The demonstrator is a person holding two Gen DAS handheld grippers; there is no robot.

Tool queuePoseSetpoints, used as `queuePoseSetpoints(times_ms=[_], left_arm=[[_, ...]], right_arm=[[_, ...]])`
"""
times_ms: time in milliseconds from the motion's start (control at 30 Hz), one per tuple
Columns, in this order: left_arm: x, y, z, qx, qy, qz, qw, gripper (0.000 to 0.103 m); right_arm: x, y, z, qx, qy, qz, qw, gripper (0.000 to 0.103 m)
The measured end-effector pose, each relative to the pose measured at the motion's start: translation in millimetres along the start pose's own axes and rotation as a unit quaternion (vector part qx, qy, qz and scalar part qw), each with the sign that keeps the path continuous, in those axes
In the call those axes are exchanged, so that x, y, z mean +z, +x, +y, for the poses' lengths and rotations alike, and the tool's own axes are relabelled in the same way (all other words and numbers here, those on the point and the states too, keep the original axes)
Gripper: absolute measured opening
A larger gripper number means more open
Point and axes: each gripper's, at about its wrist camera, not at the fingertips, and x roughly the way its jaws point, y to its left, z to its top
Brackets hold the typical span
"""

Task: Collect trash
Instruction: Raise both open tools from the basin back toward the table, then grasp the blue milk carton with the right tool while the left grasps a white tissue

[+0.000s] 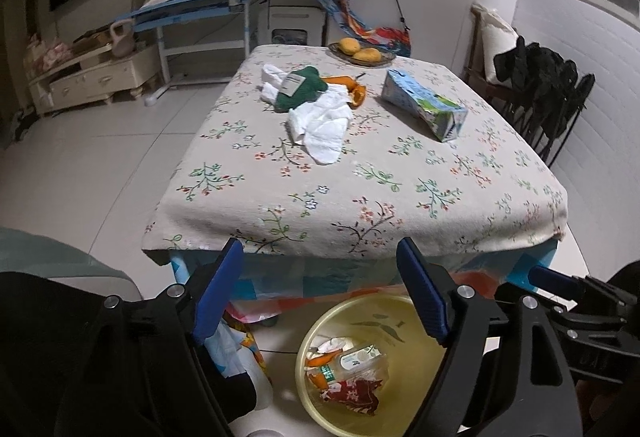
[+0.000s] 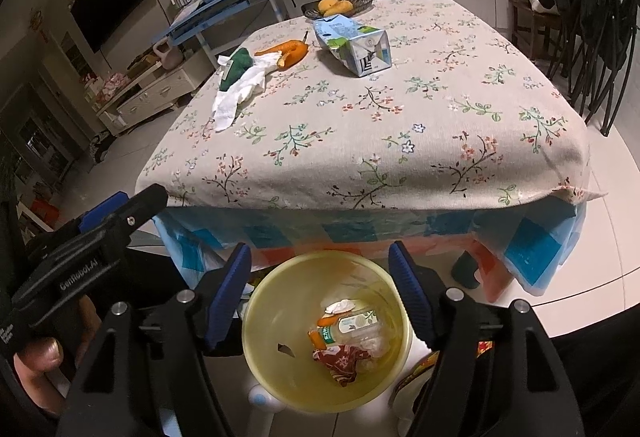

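Hovering tools above bin.

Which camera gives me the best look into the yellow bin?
Right wrist view: the yellow bin sits whole between the open fingers, its bottle and red wrapper plain. In the left wrist view the bin is partly hidden behind a finger.

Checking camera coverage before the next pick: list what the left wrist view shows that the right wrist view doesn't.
Left only: a white bag on the floor beside the bin.
Right only: the thumb gripping the left claw, seen from the side.
Both: the carton, tissue, peel and green cloth on the table, and each camera's own open claw.
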Motion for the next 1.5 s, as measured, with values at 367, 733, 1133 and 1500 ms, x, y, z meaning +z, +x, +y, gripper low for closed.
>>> queuePoseSetpoints(times_ms=[367,733,1133,1500], left_arm=[[8,2,7,-0.003,-0.025,-0.001,0.9997,0.078],[35,12,22,-0.005,-0.051,-0.001,0.9987,0.081],[78,64,21,-0.008,-0.051,0.014,0.9985,0.083],[113,127,18,-0.013,-0.067,0.04,0.9969,0.084]], right_arm=[[4,0,3,-0.003,0.002,-0.011,1.0,0.073],[42,4,2,-0.013,-0.013,-0.029,0.999,0.077],[114,38,-12,-0.052,-0.068,-0.027,0.996,0.083],[168,93,-15,-0.061,-0.094,-0.008,0.994,0.083]])
